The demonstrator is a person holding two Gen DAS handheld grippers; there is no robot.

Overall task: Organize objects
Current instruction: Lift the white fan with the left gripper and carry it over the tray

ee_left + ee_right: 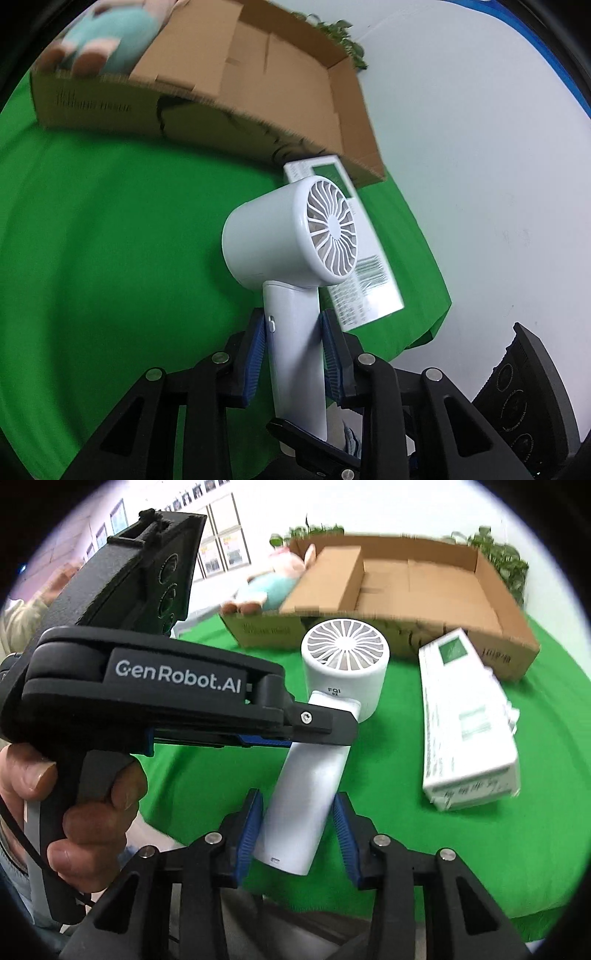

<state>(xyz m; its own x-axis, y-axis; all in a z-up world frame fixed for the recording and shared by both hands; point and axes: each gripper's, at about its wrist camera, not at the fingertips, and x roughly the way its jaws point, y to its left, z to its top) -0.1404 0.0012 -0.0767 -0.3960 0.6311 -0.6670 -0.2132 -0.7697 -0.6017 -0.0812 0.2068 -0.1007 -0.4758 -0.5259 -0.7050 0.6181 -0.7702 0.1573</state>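
Handheld fan [291, 236], raised over the green cloth [110, 240] near the cardboard box [258, 74]: handle clamped by both the left gripper [293, 354] and right gripper [297, 834]; diverging pulls likely twist it loose.

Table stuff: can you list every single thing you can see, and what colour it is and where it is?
Handheld fan: one, white, held above the cloth by both grippers.
Carton: one, white with green print, lying on the cloth near the box.
Cardboard box: one, brown, open, at the back.
Plush toy: one, teal and pink, at the box's left end.
Cloth: one, green, covering the table.
Plants: green, behind the box.
Left gripper: black, blue pads, jaws shut on the handle.
Right gripper: same, gripping the handle's end.
Hand: one, holding the left gripper.
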